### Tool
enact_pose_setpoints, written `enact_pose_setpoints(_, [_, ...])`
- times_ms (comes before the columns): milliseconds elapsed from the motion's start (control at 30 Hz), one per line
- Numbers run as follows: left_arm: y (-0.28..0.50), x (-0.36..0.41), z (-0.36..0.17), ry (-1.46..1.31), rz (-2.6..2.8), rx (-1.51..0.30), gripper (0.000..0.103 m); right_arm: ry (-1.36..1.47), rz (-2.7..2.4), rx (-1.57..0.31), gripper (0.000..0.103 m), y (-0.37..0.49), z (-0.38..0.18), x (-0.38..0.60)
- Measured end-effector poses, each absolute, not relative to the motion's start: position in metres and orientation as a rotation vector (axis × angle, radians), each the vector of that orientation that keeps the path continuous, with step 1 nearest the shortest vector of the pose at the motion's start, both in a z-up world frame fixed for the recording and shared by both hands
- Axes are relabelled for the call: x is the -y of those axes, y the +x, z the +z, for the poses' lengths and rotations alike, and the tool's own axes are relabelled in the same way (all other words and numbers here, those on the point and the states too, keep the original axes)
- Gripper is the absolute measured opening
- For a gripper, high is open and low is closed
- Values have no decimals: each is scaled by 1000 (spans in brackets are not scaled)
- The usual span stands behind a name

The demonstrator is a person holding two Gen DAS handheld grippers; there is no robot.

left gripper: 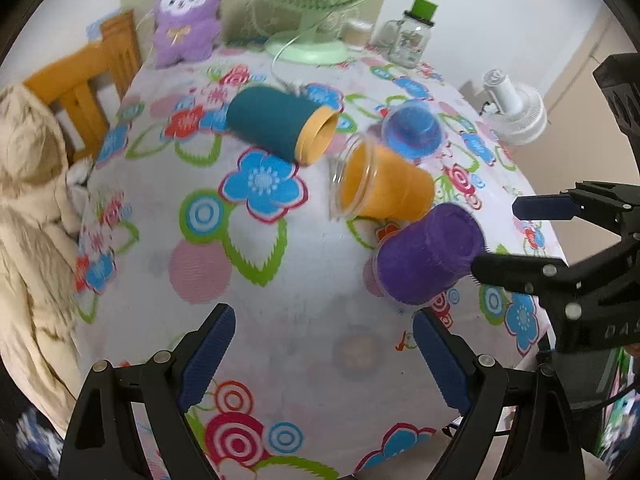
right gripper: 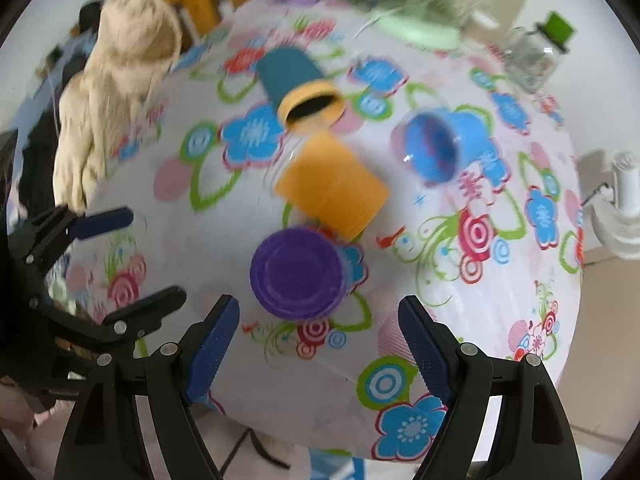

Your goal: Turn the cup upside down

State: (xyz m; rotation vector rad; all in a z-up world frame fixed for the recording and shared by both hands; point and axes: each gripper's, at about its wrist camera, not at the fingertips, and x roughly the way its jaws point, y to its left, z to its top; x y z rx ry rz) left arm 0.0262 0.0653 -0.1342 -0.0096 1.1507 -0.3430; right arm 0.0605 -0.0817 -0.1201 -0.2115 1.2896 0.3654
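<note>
Several cups lie on their sides on the flowered tablecloth [left gripper: 280, 300]: a teal cup with a yellow rim [left gripper: 276, 124] [right gripper: 296, 80], an orange cup [left gripper: 384, 188] [right gripper: 332, 184], a blue cup [left gripper: 412, 128] [right gripper: 444, 148] and a purple cup [left gripper: 428, 256] [right gripper: 298, 272]. My left gripper [left gripper: 324, 344] is open and empty over bare cloth, left of the purple cup. My right gripper [right gripper: 320, 336] is open and empty, just short of the purple cup's base; it also shows at the right of the left wrist view [left gripper: 504, 240].
A purple plush toy [left gripper: 188, 12], a green desk fan [left gripper: 312, 0] and a glass jar with a green lid [left gripper: 408, 36] stand at the table's far edge. A wooden chair [left gripper: 84, 80] with a cream garment [left gripper: 28, 200] is at the left. A white fan [left gripper: 516, 108] stands off the right edge.
</note>
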Motion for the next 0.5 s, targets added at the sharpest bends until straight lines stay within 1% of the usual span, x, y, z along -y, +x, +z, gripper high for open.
enact_pose_setpoints(233, [23,-68,-101,33,-359,-1089,96,-117,268,-1131,84,39,-91,96])
enact_pose_setpoints(300, [20,-66,-93,39,-351,-1073,96,-100,240,-1092,87,31,-85,98])
enact_pose_setpoints(367, [17,-63,-84,31,-347,-1059,99,-88,221,-1062,90,26,-80,102])
enact_pose_setpoints(500, [8,-54,-70,27,-329,-1034,101,-63,179,-993,95,12,-67,112])
